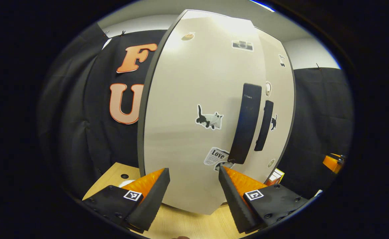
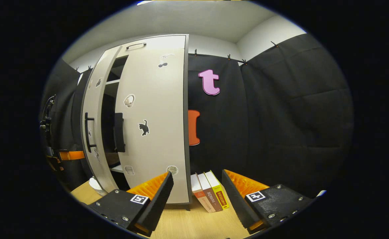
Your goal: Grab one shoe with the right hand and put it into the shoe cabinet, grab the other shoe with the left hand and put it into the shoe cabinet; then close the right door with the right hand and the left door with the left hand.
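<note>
Cabinet door smooth matt laminate; table pale wood-grain.

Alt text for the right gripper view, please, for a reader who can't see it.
The open right claw faces a pale shoe cabinet whose right door looks closed and left door stands ajar. Three books lean beside it on the wooden table.

One legible text noted: "Love" heads a newspaper sticker on the left door; book spines unreadable.
</note>
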{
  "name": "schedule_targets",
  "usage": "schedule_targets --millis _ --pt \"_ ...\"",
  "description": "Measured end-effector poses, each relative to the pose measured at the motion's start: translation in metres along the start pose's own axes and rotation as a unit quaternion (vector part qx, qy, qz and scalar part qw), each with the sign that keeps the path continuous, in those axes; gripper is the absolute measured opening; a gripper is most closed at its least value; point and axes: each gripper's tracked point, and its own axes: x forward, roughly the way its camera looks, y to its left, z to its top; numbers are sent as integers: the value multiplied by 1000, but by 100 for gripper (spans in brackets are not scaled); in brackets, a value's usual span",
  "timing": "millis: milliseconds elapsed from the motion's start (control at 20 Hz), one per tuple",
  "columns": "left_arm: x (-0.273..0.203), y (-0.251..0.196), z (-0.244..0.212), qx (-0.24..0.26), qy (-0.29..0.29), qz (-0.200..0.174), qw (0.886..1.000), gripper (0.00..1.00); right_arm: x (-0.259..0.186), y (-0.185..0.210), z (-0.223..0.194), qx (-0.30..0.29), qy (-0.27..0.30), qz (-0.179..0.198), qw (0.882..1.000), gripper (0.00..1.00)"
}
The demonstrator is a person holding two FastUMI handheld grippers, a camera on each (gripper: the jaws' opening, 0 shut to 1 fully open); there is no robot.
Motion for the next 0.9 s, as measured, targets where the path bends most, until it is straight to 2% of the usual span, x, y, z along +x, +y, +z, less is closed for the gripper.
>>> schedule_targets --millis 150,350,450,550,700,750,900 --pt "-29 11 28 -6 -15 13 1000 97 -7 11 13 -10 1 12 1000 91" --pt "-73 14 69 -12 -27 6 1000 99 -18 26 42 -23 -1 34 999 91" --pt "-97 19 94 -3 -36 7 999 97 -40 31 57 -29 -7 42 999 91" --pt "-122 31 119 10 -47 18 999 99 -50 38 84 -26 -17 53 998 91" --pt "-154 55 155 12 -60 37 997 96 -68 50 123 -12 -30 74 997 91" --pt "-165 64 168 12 -69 42 997 99 -74 53 134 -8 -37 81 996 92" --pt "-191 101 198 23 -88 77 993 96 -84 50 158 8 -45 82 996 91"
